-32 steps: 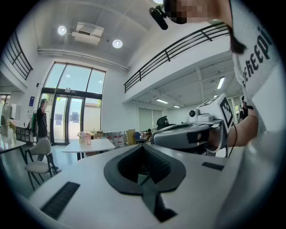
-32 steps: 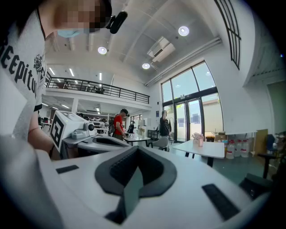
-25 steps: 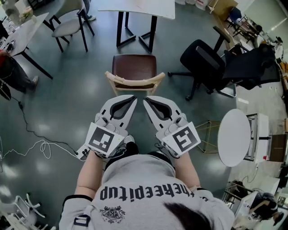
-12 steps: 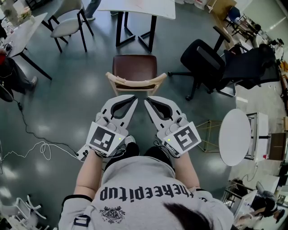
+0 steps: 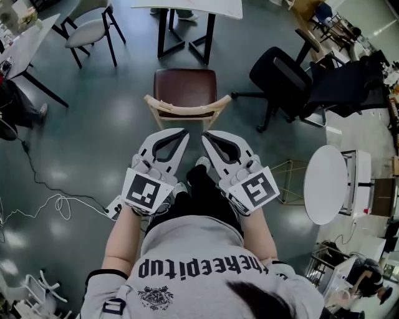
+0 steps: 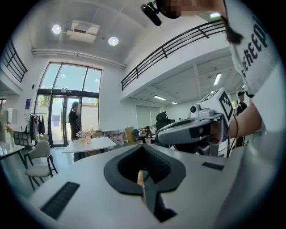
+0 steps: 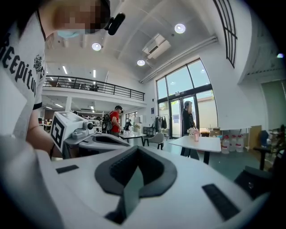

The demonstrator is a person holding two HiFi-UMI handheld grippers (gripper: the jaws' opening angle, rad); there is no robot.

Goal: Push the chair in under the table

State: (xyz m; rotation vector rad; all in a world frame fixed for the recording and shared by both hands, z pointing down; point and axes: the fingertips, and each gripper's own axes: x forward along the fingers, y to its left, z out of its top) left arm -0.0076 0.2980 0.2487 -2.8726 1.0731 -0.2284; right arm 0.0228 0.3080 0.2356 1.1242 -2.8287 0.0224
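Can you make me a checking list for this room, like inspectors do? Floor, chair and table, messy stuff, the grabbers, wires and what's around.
Surface: shiny grey floor, no spills seen.
Job's things: chair with a brown seat, standing in front of the table, not yet under it.
Clutter: nothing seen between chair and table.
Grippers: left gripper and right gripper, jaws shut, empty, side by side behind the chair's back.
Cables: white cable and black cable on the floor at the left.
Surroundings: office chair, round table, grey chair; a person by the glass doors.
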